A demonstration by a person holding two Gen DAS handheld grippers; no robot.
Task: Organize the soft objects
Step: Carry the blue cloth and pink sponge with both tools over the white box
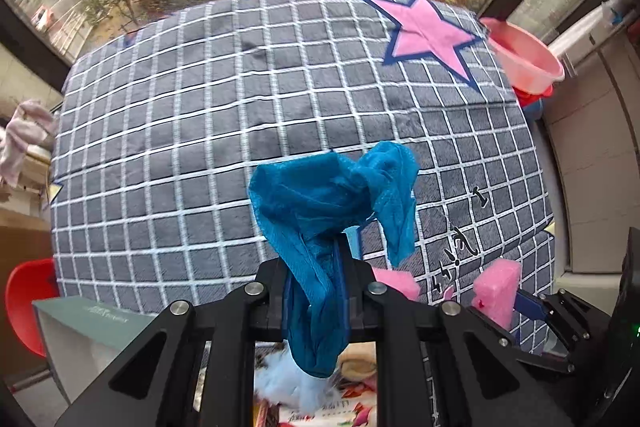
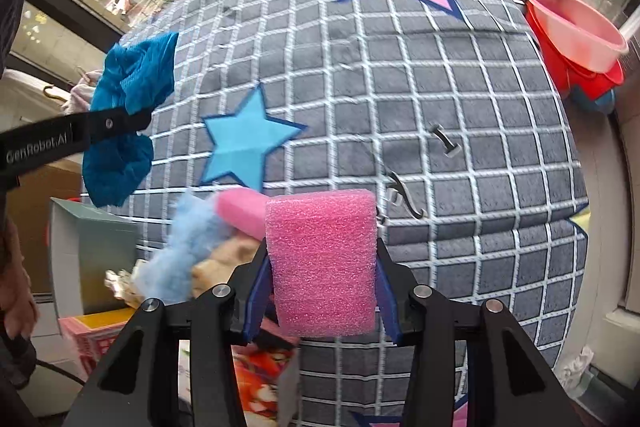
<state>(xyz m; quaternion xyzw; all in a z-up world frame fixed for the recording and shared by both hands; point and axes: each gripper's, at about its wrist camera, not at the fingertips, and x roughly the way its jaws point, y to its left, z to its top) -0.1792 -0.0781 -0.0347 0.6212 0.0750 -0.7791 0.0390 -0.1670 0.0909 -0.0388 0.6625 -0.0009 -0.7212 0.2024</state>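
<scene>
Grippers both angled steeply down over checked blanket [image 1: 240,131], left gripper [image 1: 316,267] clenched on blue cloth [image 1: 332,195], right gripper [image 2: 324,291] grasping pink foam block [image 2: 322,263].

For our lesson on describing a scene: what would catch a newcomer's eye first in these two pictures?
First, the pink foam block clamped upright in the right gripper, filling the lower middle of its view. Next, the blue mesh cloth hanging crumpled from the shut left gripper. Behind both lies a grey checked blanket with a big pink star near its far edge.
</scene>
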